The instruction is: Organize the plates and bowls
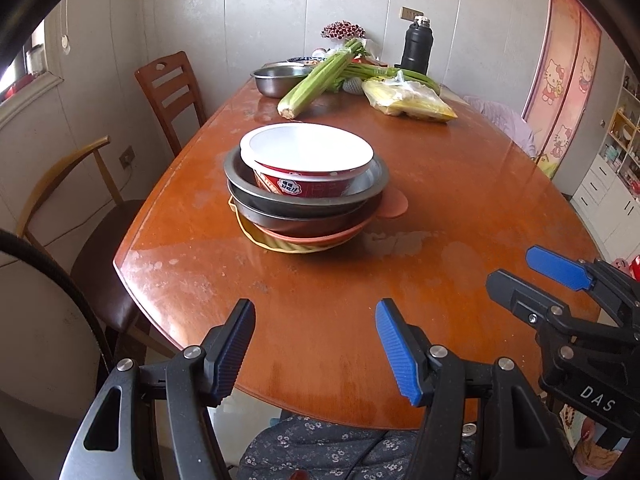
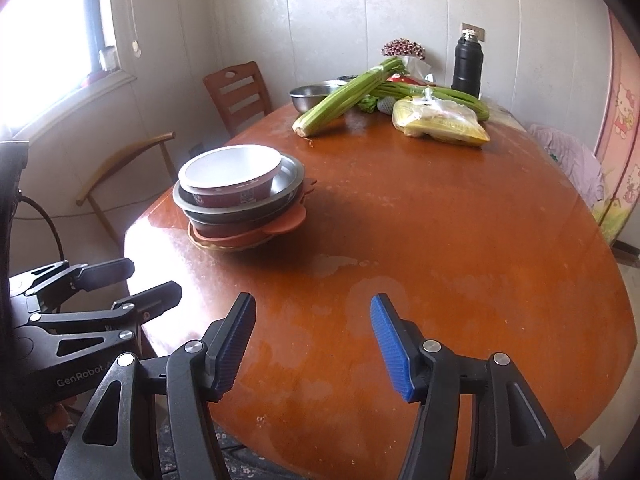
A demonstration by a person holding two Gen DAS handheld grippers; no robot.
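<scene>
A stack of dishes stands on the brown table (image 1: 440, 200), left of its middle. On top is a white and red paper bowl (image 1: 306, 152) (image 2: 230, 166). It sits in a grey metal pan (image 1: 378, 174) over a dark pan (image 1: 304, 210). Under them lie an orange plate (image 1: 394, 204) and a yellow plate (image 1: 280, 245). My left gripper (image 1: 316, 308) (image 2: 154, 278) hovers open over the near table edge, short of the stack. My right gripper (image 2: 314, 300) (image 1: 516, 268) is open beside it to the right. Neither holds anything.
At the far end lie a steel bowl (image 1: 272, 80), celery (image 1: 316, 80), a yellow bag (image 1: 408, 100) and a black flask (image 1: 417, 46). Two wooden chairs (image 1: 172, 92) (image 1: 60, 184) stand along the left side. A person's flowered garment (image 1: 320, 452) shows below the near edge.
</scene>
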